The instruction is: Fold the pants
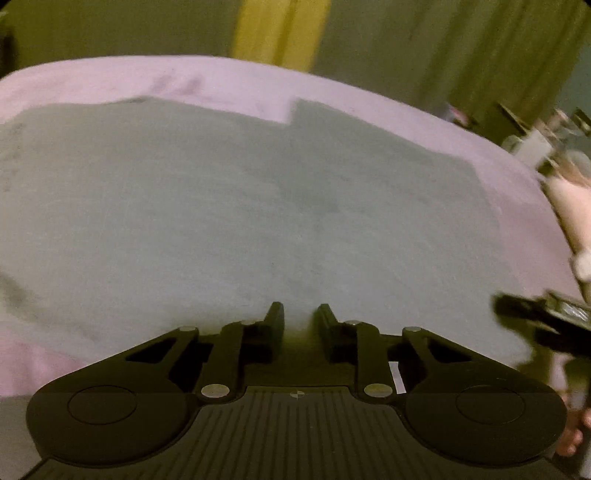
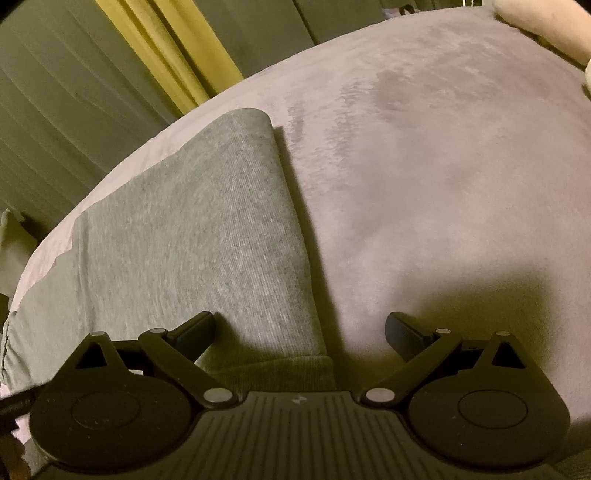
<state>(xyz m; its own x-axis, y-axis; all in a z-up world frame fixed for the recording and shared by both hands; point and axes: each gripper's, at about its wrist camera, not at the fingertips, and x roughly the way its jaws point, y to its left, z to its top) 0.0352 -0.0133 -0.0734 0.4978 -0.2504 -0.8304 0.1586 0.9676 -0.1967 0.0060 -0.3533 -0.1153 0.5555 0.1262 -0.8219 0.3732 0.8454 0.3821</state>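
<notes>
Grey pants (image 1: 229, 206) lie flat, folded, on a pink bedspread (image 1: 110, 81). My left gripper (image 1: 299, 314) hovers at their near edge with its jaws narrowly apart; whether cloth is pinched between them is not clear. In the right wrist view the pants (image 2: 192, 236) run from the folded far end to a ribbed cuff (image 2: 280, 373) under the gripper body. My right gripper (image 2: 301, 330) is wide open and empty, straddling the right edge of the pants just above the cuff. The right gripper also shows at the right edge of the left wrist view (image 1: 539, 317).
The pink bedspread (image 2: 443, 184) stretches to the right of the pants. Yellow and grey curtains (image 2: 162, 48) hang behind the bed. A pale cushion (image 2: 546, 26) lies at the far right corner. Cluttered items (image 1: 546, 136) stand beyond the bed's right side.
</notes>
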